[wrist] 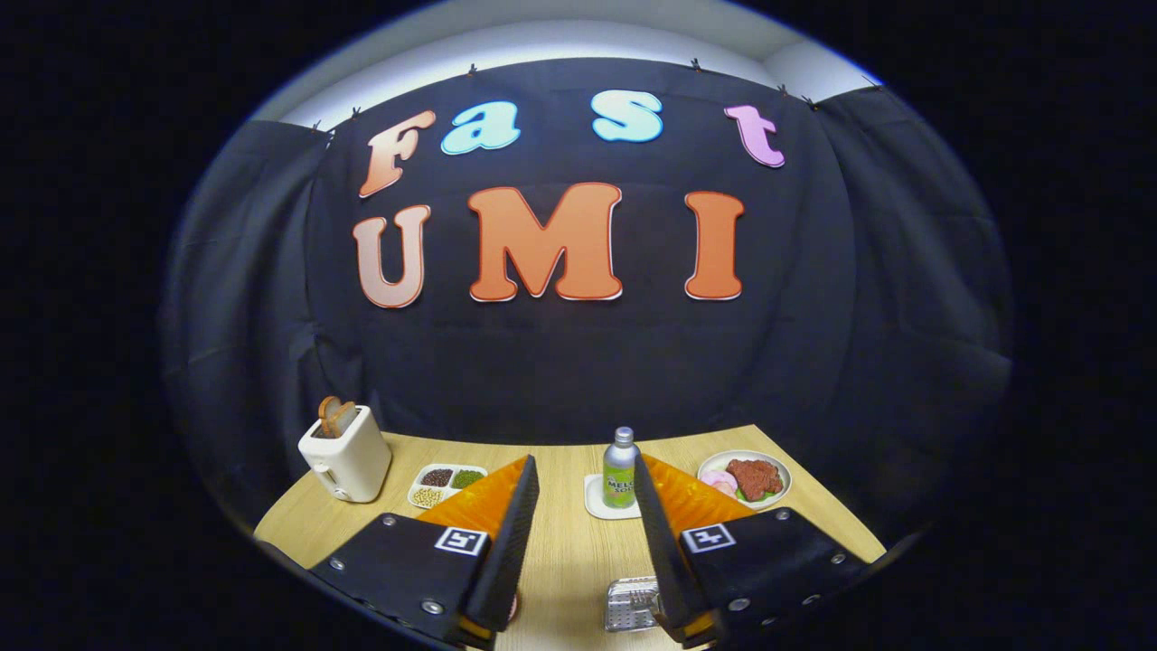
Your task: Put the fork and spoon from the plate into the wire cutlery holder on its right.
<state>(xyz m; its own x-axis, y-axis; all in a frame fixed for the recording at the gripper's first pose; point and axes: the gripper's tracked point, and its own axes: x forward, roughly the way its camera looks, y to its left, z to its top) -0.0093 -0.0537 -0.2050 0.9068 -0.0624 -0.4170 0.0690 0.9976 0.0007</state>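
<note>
The gripper (pixel 583 542) hovers open and empty above the counter (pixel 569 551). The wire cutlery holder (pixel 630 604) sits near, beside its right finger. I can't make out the plate, so locating the fork comes next.

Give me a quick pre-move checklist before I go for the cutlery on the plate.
1. Hand-held gripper fingers apart, nothing between them: ok.
2. Wire cutlery holder in sight, low by the right finger, partly hidden by it: ok.
3. Plate with fork and spoon located: cannot tell; a rounded edge peeks out under the left finger.
4. Fork and spoon positions confirmed: cannot tell.
5. Clutter kept away: bottle on its coaster, food plate, toaster and snack tray all sit beyond the fingertips: ok.
6. Camera aimed at the work: not ok, it looks mostly at the booth wall; tilt down first.
</note>
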